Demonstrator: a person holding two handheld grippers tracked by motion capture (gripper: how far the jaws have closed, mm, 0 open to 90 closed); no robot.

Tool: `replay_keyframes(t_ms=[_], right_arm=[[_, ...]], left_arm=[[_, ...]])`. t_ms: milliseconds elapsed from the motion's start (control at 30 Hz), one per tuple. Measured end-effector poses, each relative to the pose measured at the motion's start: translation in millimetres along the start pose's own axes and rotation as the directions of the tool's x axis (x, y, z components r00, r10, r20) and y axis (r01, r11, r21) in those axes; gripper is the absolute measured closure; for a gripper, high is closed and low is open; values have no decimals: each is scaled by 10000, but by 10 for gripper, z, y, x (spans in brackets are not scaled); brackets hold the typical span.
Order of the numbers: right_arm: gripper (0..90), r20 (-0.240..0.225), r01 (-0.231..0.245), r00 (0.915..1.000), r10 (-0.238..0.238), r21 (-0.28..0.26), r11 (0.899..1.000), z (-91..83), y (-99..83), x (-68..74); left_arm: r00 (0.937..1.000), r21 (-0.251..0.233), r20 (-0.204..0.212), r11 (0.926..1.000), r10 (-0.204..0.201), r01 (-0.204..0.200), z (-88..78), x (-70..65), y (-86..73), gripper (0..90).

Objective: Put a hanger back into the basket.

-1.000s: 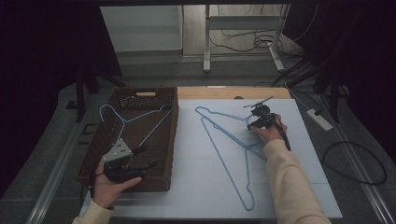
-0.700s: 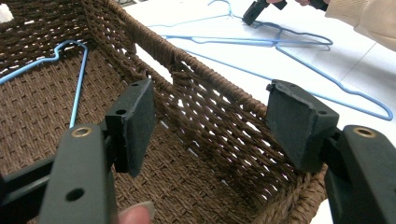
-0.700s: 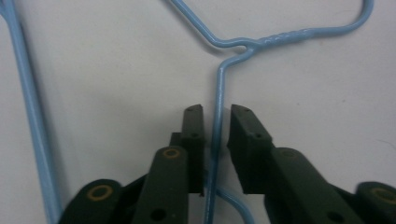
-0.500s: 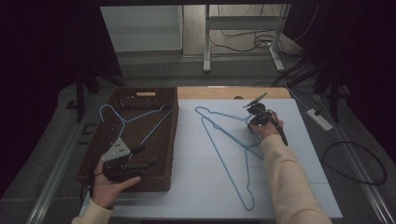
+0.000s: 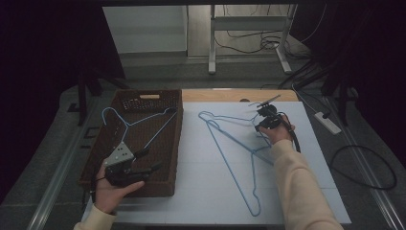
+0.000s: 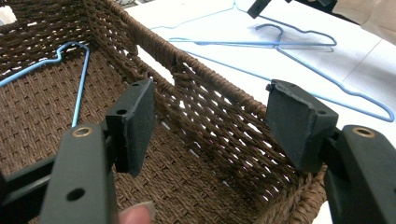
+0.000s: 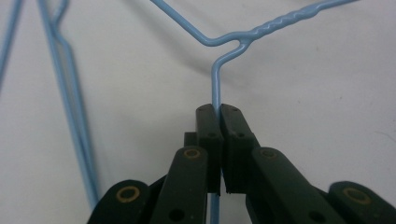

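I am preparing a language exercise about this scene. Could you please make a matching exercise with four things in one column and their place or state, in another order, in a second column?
Things:
1. left gripper
2. right gripper
3. hanger in the basket
4. wicker basket

Places or states:
A. stands at the left of the white table top
B. jaws pressed together on a blue wire
C. jaws wide apart, nothing between the pads
D. lies inside brown woven walls

Pairs: 1-C, 2-B, 3-D, 4-A
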State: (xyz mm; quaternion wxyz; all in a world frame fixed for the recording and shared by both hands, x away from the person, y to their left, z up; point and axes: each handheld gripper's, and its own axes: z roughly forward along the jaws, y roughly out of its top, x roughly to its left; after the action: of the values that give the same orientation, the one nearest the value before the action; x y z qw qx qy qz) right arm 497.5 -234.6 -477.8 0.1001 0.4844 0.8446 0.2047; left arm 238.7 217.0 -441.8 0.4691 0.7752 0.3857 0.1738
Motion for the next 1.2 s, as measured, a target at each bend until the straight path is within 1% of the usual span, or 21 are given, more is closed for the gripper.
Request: replay_keyframes(t_ms=[33,67,167,200,267,300,333,400,467,500,533,633,667,700,733,767,800,833,867,1033,1200], right_arm=[[878,0,0,10000,0,0,10000,0,0,0],[879,-90,43,9999,-45,-124,9999,-30,-5,4],[879,-306,370,9988,-385,-488,9981,-138,-30,25],[880,-509,445,9975,-482,-710,9965,-193,-51,34],[880,-586,472,9969,-520,-814,9956,-213,-61,36],[880,-687,526,9959,-593,-954,9940,-252,-79,41],[881,-931,576,9933,-689,-1195,9912,-312,-112,51],[881,-1070,708,9905,-865,-1428,9872,-377,-144,60],[881,-1232,721,9880,-934,-1671,9833,-439,-175,70],[881,-1232,721,9880,-934,-1671,9833,-439,-175,70],[882,-1435,755,9840,-1054,-1998,9769,-521,-218,79],[882,-1696,843,9774,-1262,-2351,9683,-632,-281,96],[882,-1696,843,9774,-1262,-2351,9683,-632,-281,96],[881,-1716,902,9759,-1345,-2441,9656,-672,-302,107],[881,-1763,952,9737,-1442,-2602,9609,-722,-328,116],[881,-1834,1002,9705,-1563,-2827,9540,-793,-364,132],[881,-1834,1002,9705,-1563,-2827,9540,-793,-364,132],[881,-1840,1098,9680,-1705,-3002,9475,-875,-405,160],[881,-1840,1098,9680,-1705,-3002,9475,-875,-405,160],[881,-1902,1208,9620,-1959,-3469,9301,-1049,-545,222],[881,-2029,1300,9553,-2150,-3648,9220,-1158,-676,271]], left_arm=[[10000,0,0,10000,0,0,0,0,0,347],[10000,-2,-3,10000,-1,1,1,1,0,347],[10000,3,-2,10000,-5,5,2,2,-2,348],[10000,10,2,10000,2,-2,3,1,-3,348],[10000,16,11,10000,5,-5,4,1,-3,348],[10000,20,12,10000,6,-6,6,1,-3,348],[10000,23,23,10000,0,0,8,1,-4,349],[10000,31,18,10000,15,-15,7,0,-4,349],[10000,22,18,10000,19,-19,5,-1,-3,349],[10000,22,18,10000,19,-19,5,-1,-3,349],[10000,16,12,10000,20,-20,2,0,-2,350],[10000,12,-5,10000,11,-11,-1,6,-2,351],[10000,14,-7,10000,6,-6,0,9,-3,351],[10000,22,-20,10000,5,-5,1,12,-4,351],[10000,22,-31,10000,5,-5,3,12,-4,352],[10000,24,-36,10000,13,-13,4,12,-4,352],[10000,27,-44,10000,18,-18,4,11,-3,352],[10000,17,-63,10000,21,-21,4,8,-1,353],[10000,13,-61,10000,25,-25,3,6,2,353],[10000,-19,-58,10000,53,-53,4,-3,18,353],[10000,-24,-19,10000,95,-95,14,-21,33,352]])
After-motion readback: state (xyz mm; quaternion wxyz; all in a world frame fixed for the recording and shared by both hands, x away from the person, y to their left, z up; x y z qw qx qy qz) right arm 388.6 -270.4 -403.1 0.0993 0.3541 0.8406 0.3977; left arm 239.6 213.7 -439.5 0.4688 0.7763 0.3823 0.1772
